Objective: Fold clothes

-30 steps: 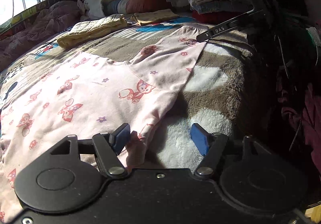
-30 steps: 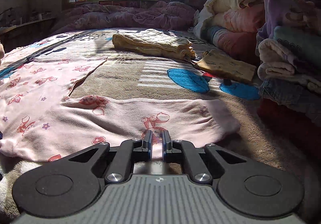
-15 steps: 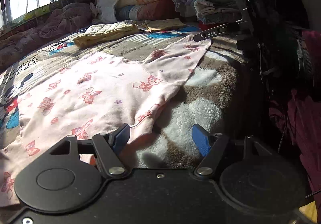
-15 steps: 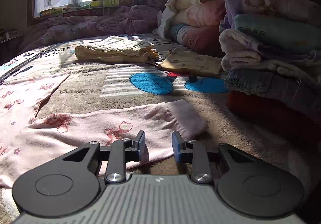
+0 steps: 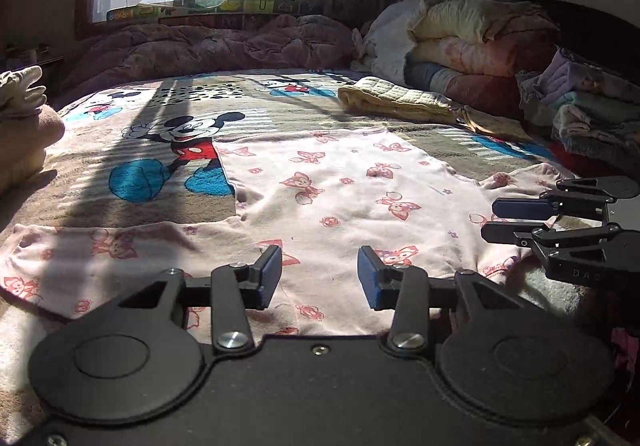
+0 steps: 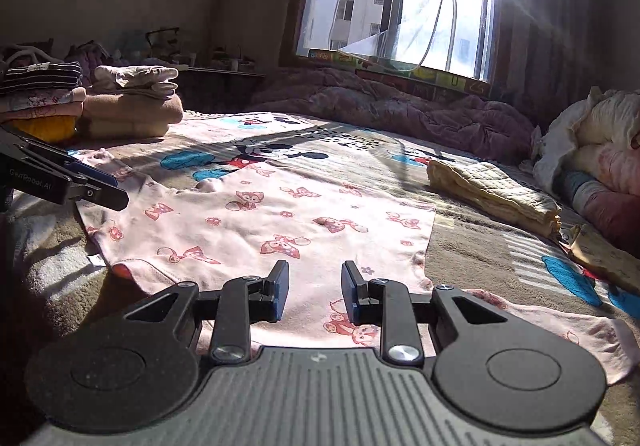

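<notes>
A pink long-sleeved shirt with red cartoon prints (image 5: 340,198) lies spread flat on the bed; it also shows in the right wrist view (image 6: 260,222). My left gripper (image 5: 319,278) is open and empty, just above the shirt's near edge. My right gripper (image 6: 314,294) is open and empty, over the shirt near one sleeve (image 6: 560,330). The right gripper shows at the right edge of the left wrist view (image 5: 520,218); the left gripper shows at the left edge of the right wrist view (image 6: 100,190).
The bed has a Mickey Mouse blanket (image 5: 180,150). A folded yellow quilted cloth (image 6: 492,194) lies far right. Stacked bedding (image 5: 460,42) and folded clothes (image 5: 592,114) stand at the right. Folded piles (image 6: 100,106) stand at the far left. A purple duvet (image 6: 400,114) lies under the window.
The right gripper opened and let go of the sleeve. Both grippers swung round to face the window, over the shirt's body. The left gripper stayed open.
</notes>
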### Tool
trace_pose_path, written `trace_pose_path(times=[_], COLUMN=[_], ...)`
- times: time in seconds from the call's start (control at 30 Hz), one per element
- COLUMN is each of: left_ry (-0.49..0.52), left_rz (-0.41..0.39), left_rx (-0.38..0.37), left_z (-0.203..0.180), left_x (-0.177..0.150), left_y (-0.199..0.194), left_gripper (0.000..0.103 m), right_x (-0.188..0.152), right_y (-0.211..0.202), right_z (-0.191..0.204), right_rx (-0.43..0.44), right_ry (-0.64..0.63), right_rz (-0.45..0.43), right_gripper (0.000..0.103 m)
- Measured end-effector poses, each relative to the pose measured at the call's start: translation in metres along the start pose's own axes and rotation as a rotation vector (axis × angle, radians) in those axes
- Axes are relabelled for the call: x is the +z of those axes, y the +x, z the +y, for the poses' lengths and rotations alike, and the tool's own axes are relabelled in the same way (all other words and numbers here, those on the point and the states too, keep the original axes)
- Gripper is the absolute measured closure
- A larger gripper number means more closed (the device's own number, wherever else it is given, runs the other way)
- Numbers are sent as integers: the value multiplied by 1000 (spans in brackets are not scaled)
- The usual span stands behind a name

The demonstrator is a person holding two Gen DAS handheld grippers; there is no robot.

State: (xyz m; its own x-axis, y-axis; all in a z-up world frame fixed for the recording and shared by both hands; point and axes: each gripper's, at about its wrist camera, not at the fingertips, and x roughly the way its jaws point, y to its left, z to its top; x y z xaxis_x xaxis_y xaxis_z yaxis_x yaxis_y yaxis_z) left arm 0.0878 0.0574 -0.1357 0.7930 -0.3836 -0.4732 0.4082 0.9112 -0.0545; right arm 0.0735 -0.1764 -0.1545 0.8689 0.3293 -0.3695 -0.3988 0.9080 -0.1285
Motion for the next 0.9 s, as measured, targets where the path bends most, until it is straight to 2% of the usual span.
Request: trace_pose_path(times=[0.07, 0.17, 0.27, 0.37, 0.47, 0.5, 0.53, 0.57, 0.6, 0.63, 0.7, 0.73, 0.8, 0.87, 0.9], left_ry=[28, 287, 383, 351, 302, 295, 295, 308, 329, 318, 268, 243, 186, 105, 79], left_rz=[27, 93, 93, 44, 20, 40, 112, 136, 131, 154, 148, 89, 22, -8, 13], left_rx=[-45, -5, 10, -6, -41, -51, -54, -49, -53, -63, -76, -41, 39, 105, 131], left_z=[-15, -56, -64, -55, -54, -55, -57, -58, -58, -57, -48, -40, -23, -1, 10], left_x=[-5, -32, -34, -29, -23, -23, -26, -32, -33, -28, -19, -13, -5, 1, 1], left_y=[8, 25, 19, 10, 10, 14, 23, 28, 28, 25, 17, 8, -1, -4, -1], left_gripper=[63, 63, 66, 64, 64, 63, 59, 57, 56, 55, 48, 48, 48, 50, 51], right_x=[-1, -7, -14, -18, -14, -13, -13, -17, -19, -21, -19, -18, -16, -12, -9], right_y=[5, 6, 7, 4, -7, -7, -4, 2, 4, 4, -2, -5, -12, -16, -18], right_z=[12, 15, 18, 18, 17, 20, 23, 24, 21, 16, 16, 17, 20, 24, 25], right_rx=[25, 31, 37, 37, 56, 55, 47, 41, 47, 58, 62, 62, 69, 72, 77], right_ry=[-28, -37, -46, -32, -34, -54, -72, -74, -49, -13, -9, -13, -26, -42, -40], right_rz=[38, 96, 153, 173, 105, 95, 122, 167, 183, 184, 169, 159, 124, 78, 51], right_gripper=[75, 71, 68, 67, 67, 67, 67, 66, 66, 66, 65, 65, 65, 65, 65])
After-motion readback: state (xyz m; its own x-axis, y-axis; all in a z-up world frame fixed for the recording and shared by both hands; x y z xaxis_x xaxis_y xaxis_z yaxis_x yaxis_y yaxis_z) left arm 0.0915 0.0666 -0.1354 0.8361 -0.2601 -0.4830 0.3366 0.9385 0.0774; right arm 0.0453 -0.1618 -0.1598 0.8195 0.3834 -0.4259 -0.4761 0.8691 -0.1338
